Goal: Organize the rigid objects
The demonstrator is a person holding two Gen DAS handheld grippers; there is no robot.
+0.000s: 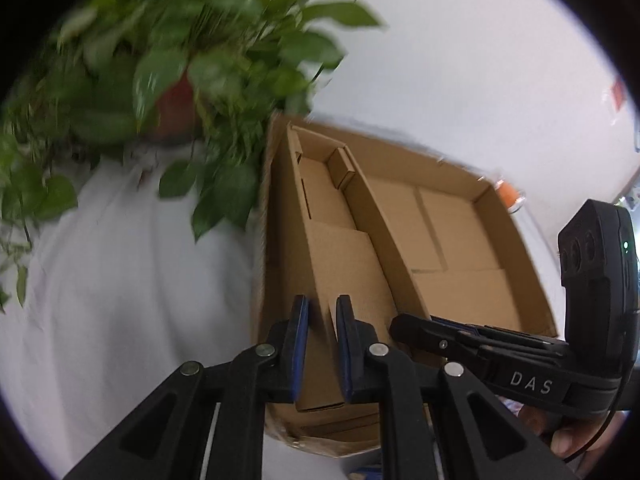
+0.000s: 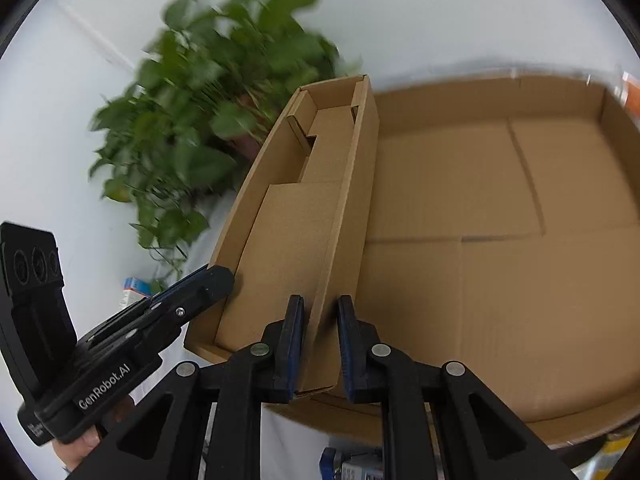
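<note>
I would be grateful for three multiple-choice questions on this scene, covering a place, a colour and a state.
1. Where is the plant?
A. In the wide compartment
B. Outside the cardboard box, by its narrow compartment
C. On a gripper

2. What colour are the finger pads?
A. Red
B. Yellow
C. Blue

3. What is the right gripper doing?
A. Clamping the divider
B. Hanging open in the air
C. Holding a leaf

Answers:
1. B: the plant is beyond the cardboard box's narrow side.
2. C: the pads are blue.
3. A: the right gripper straddles the divider.
</note>
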